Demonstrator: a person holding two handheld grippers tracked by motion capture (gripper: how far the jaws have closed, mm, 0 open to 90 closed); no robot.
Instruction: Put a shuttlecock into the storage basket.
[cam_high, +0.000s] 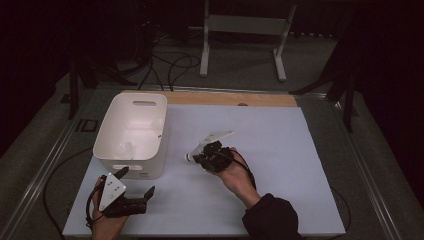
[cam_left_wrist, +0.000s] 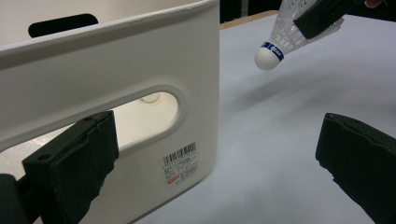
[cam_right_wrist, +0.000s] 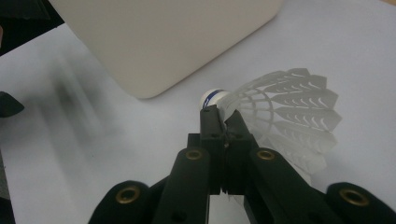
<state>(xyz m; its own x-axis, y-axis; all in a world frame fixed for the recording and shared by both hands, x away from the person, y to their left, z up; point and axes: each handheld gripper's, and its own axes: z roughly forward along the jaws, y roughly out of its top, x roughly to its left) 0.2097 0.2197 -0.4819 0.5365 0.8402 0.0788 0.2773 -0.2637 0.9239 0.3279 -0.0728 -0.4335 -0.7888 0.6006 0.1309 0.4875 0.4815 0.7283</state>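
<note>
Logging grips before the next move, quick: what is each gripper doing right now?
Left gripper: open, nothing between its jaws, beside the white bin.
Right gripper: shut on the shuttlecock, pinching its skirt above the table.

I see a table (cam_high: 280, 150) covered by a pale sheet, with a strip of bare wood (cam_high: 235, 98) along its far edge. Beyond it stands a light metal frame (cam_high: 245, 30) on the grey floor (cam_high: 240, 75), and black cables (cam_high: 170, 65) trail across that floor. A dark stand (cam_high: 77, 80) sits at the far left.
</note>
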